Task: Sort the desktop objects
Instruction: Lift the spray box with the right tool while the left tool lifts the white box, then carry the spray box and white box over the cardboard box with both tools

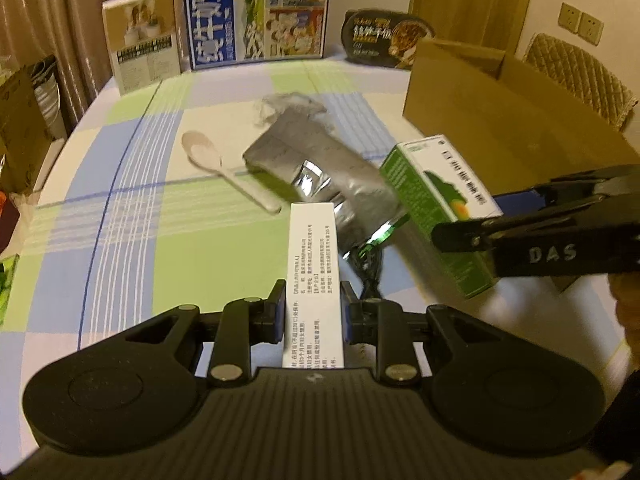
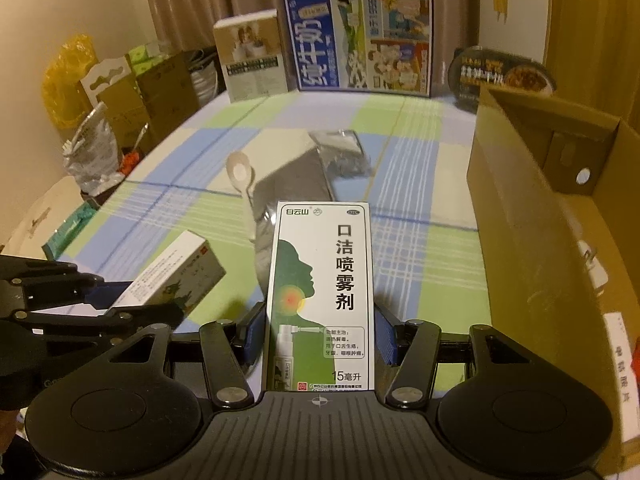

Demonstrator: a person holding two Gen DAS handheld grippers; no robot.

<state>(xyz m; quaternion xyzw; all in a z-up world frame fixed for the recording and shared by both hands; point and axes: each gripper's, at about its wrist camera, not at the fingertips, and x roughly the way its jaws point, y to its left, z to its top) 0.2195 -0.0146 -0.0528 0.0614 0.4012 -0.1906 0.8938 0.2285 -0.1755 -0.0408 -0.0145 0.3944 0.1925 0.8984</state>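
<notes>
Spray box (image 2: 321, 296) between right tongs (image 2: 320, 332)

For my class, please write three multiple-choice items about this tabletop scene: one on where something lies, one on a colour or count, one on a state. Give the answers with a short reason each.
1. Where is the white spoon?
A. inside the cardboard box
B. on the tablecloth, beside the silver pouch
C. in the left gripper

2. How many grippers hold a small carton?
A. none
B. one
C. two

3. What state is the cardboard box in?
A. open at the top
B. taped shut
C. flattened

Answers:
1 B, the spoon lies on the checked tablecloth next to the silver pouch.
2 C, the left gripper clamps a white carton and the right gripper clamps a green and white carton.
3 A, its flaps stand up and the inside shows.
</notes>
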